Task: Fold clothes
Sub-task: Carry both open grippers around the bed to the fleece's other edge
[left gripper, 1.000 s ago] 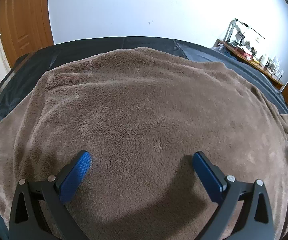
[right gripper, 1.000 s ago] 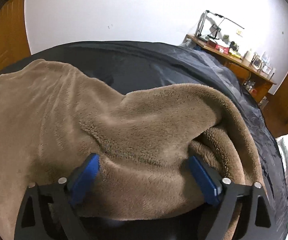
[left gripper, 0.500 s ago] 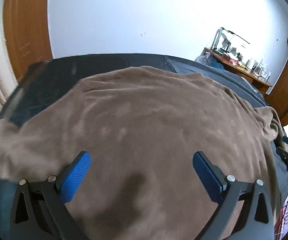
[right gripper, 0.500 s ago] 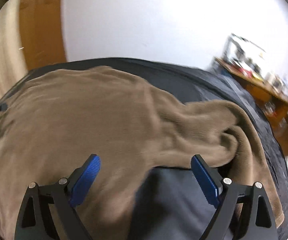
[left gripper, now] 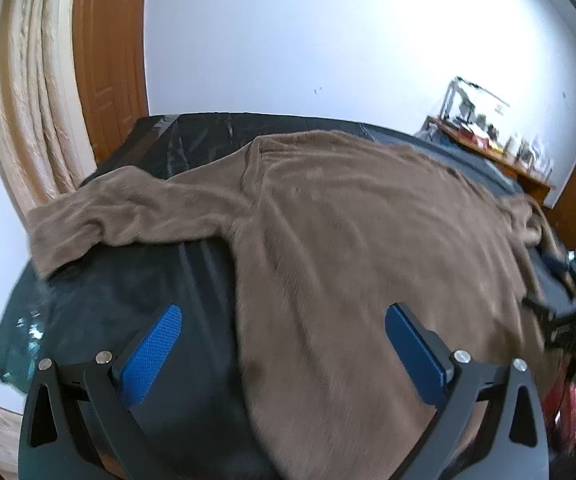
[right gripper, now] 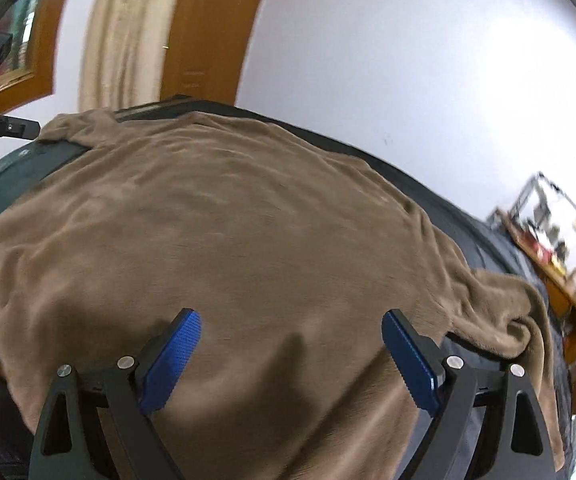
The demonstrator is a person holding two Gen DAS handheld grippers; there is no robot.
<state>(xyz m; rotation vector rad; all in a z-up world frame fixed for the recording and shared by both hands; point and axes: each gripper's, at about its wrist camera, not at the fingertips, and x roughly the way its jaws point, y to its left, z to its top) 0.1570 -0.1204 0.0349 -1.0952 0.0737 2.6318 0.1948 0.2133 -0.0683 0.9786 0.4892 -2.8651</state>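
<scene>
A brown fleece garment [left gripper: 360, 232] lies spread over a dark-covered table [left gripper: 147, 280]. Its left sleeve [left gripper: 119, 208] stretches out flat toward the table's left edge. In the right wrist view the garment [right gripper: 227, 232] fills the middle, and its right sleeve [right gripper: 500, 312] lies bunched at the right. My left gripper [left gripper: 283, 344] is open and empty above the garment's lower left edge. My right gripper [right gripper: 288, 352] is open and empty above the garment's lower body. The right gripper also shows in the left wrist view [left gripper: 568, 320], blurred at the right edge.
A wooden door [left gripper: 107, 60] and a beige curtain [left gripper: 35, 92] stand behind the table at the left. A wooden desk [left gripper: 488, 148] with clutter stands at the right by the white wall. The table's left edge [left gripper: 11, 320] drops to a pale floor.
Both grippers have pulled back and swung left. The right gripper has let go of the bunched sleeve. The left sleeve and bare dark table have come into the left view.
</scene>
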